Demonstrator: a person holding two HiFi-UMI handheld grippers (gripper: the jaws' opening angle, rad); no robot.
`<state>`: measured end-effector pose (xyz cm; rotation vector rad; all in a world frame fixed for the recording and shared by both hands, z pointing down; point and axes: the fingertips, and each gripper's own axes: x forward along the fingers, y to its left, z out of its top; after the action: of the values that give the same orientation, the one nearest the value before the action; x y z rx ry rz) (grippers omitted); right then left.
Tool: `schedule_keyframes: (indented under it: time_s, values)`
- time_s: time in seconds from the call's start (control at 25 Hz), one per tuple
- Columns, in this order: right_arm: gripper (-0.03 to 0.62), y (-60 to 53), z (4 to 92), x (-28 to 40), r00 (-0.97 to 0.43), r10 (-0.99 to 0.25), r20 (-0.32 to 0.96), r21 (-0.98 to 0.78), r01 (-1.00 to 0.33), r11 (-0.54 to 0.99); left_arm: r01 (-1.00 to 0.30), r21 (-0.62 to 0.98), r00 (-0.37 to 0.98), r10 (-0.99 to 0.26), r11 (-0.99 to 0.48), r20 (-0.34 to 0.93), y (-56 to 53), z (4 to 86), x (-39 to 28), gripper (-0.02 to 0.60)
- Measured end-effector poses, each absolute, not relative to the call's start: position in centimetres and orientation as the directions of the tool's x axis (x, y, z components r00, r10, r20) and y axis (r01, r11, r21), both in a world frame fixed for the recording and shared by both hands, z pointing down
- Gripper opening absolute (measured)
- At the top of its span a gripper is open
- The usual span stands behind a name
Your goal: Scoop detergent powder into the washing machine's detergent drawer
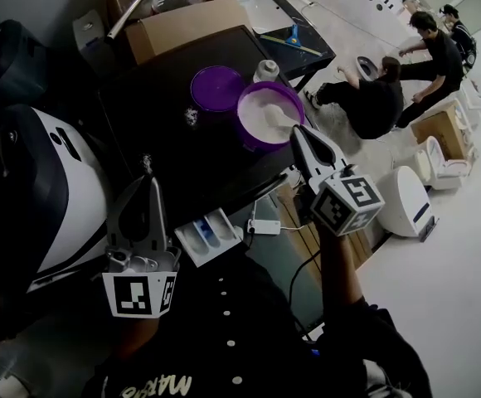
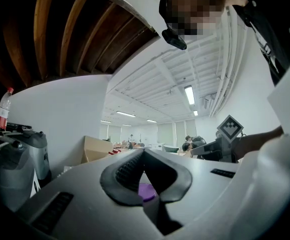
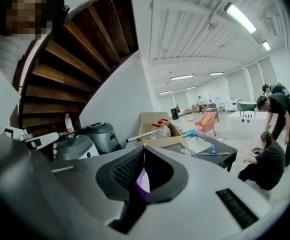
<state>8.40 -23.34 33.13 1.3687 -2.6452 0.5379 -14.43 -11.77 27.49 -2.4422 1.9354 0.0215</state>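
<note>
White lettering on the person's dark shirt is upside down and too blurred to read. Each gripper's cube shows only black-and-white square markers. A round purple plastic tub of white detergent powder stands on a dark glossy table in a bright open hall with a pale floor. A flat purple lid lies just left of the tub, and a brown cardboard box stands behind it. The right gripper, jaws together, is at the tub's right rim. The left gripper, jaws also together, hangs well to the near left of the tub. A pulled-out white detergent drawer lies nearer than the tub. Crouching people are off to the tub's right.
</note>
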Motion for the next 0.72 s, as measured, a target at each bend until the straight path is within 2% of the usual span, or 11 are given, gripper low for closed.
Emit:
schedule_keyframes:
  time_s: [0.4, 0.72]
  values:
    - [0.031, -23.9, 40.5, 9.2, -0.516, -0.699, 0.495, -0.196, -0.850, 0.489, -0.969, -0.005, 0.248, -0.969, -0.248, 0.019, -12.7, 29.1, -13.5, 0.014]
    - [0.034, -23.4, 40.7, 9.1, -0.514, -0.696, 0.502, -0.185, -0.850, 0.494, -0.967, -0.003, 0.256, -0.966, -0.256, 0.024, -12.8, 29.3, -13.1, 0.014]
